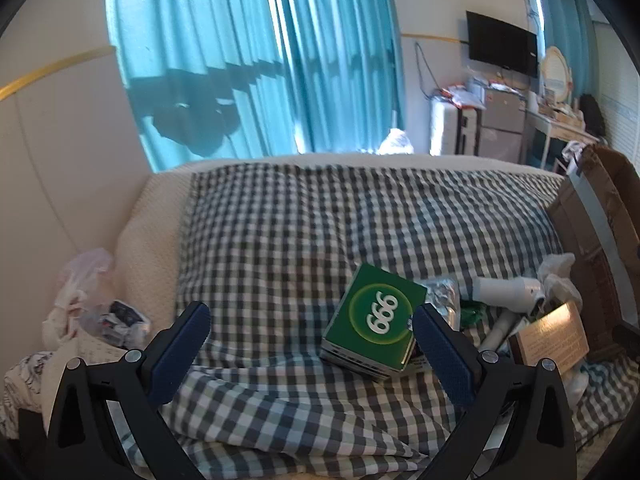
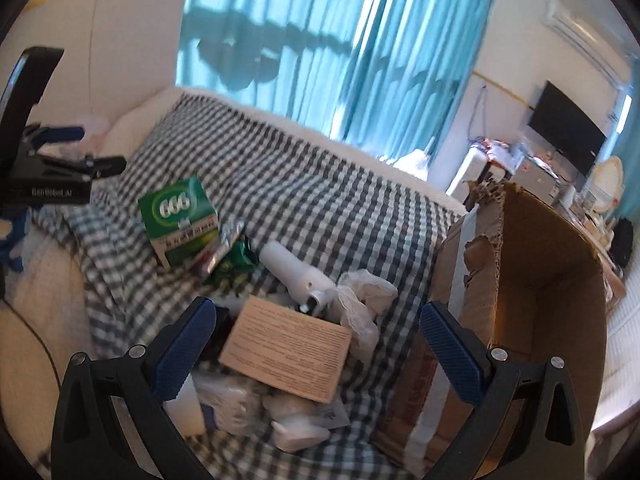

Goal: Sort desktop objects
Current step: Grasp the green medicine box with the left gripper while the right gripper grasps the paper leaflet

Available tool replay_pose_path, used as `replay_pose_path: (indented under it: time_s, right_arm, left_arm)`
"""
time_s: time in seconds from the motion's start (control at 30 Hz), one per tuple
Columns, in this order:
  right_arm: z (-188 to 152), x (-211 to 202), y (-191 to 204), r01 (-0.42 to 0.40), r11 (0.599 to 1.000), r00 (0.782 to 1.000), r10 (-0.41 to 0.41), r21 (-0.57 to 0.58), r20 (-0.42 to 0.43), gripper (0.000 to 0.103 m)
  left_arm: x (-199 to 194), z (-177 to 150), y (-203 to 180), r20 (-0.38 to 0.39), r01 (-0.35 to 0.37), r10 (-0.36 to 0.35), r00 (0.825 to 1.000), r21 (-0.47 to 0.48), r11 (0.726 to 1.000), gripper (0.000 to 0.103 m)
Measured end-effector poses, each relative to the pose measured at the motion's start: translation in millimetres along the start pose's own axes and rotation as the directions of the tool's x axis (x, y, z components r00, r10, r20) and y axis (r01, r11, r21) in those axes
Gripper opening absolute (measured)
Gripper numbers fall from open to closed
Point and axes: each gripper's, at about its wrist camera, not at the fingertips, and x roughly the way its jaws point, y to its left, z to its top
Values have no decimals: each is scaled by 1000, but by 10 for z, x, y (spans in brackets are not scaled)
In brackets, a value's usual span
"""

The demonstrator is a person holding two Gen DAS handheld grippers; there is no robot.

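**Two empty grippers, one messy pile on the bed**

Two wide-open jaws right now: the left hand-held gripper [image 1: 311, 330] and the right hand-held gripper [image 2: 316, 326] both have nothing between their pads.

Using the cardboard box [image 2: 532, 280] as the landmark, since it's the biggest thing here: it stands open on the checked bedspread [image 1: 280, 220], and everything to sort sits just to its left. It's stiff but torn along its rim, so my guess is it's where things go.

Next down in size, the green carton [image 1: 374, 316] marked 999 lies farthest from the cardboard box, tilted on a fold. Looks light and rigid; I'd take it across the narrow sides.

The tan printed carton [image 2: 286, 350] lies closest to the cardboard box, directly under the right gripper. Flat faces, probably easy to pinch.

The white bottle [image 2: 294, 272] lies on its side between those two. Smooth and round, could roll or slip, so grip mid-body.

Crumpled white plastic [image 2: 360, 300] beside the bottle is soft; pinch anywhere.
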Motion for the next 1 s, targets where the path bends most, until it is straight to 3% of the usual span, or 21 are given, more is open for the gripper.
replay_pose_path:
  time_s: [0.07, 0.2, 0.3, 0.4, 0.5, 0.7, 0.77, 0.87, 1.0]
  right_arm:
    - [12, 85, 59, -56, 988, 998, 50, -143, -48, 102]
    - [-86, 376, 250, -139, 892, 980, 62, -430, -187, 102]
    - [-181, 600, 310, -202, 832, 959, 60, -517, -278, 102]
    - [-264, 773, 420, -237, 790, 940, 39, -565, -340, 102]
    - [-343, 881, 576, -241, 738, 932, -4, -630, -362, 102]
    - [-349, 1129, 525, -272, 763, 882, -47, -587, -470, 101]
    - [-419, 1163, 557, -282, 754, 869, -61, -593, -491, 92]
    - [-490, 1107, 596, -241, 753, 886, -86, -612, -455, 85]
    - [-569, 1029, 520, -241, 783, 884, -66, -573, -462, 84]
  left_arm:
    - [77, 24, -31, -25, 41, -40, 999, 37, 999, 103]
    - [181, 131, -129, -42, 72, -67, 997, 112, 991, 103]
    - [321, 145, -186, -84, 109, -99, 992, 116, 987, 103]
    - [485, 78, -274, -127, 95, -74, 989, 164, 982, 103]
    - [632, 33, -311, -157, 107, -82, 984, 162, 981, 103]
    - [932, 0, -395, -226, 212, -176, 958, 145, 966, 103]
    - [1021, -34, -454, -226, 200, -159, 961, 172, 965, 103]
    - [1208, -60, -477, -262, 189, -140, 955, 169, 967, 103]
    - [1390, -135, -504, -325, 212, -149, 934, 168, 963, 103]
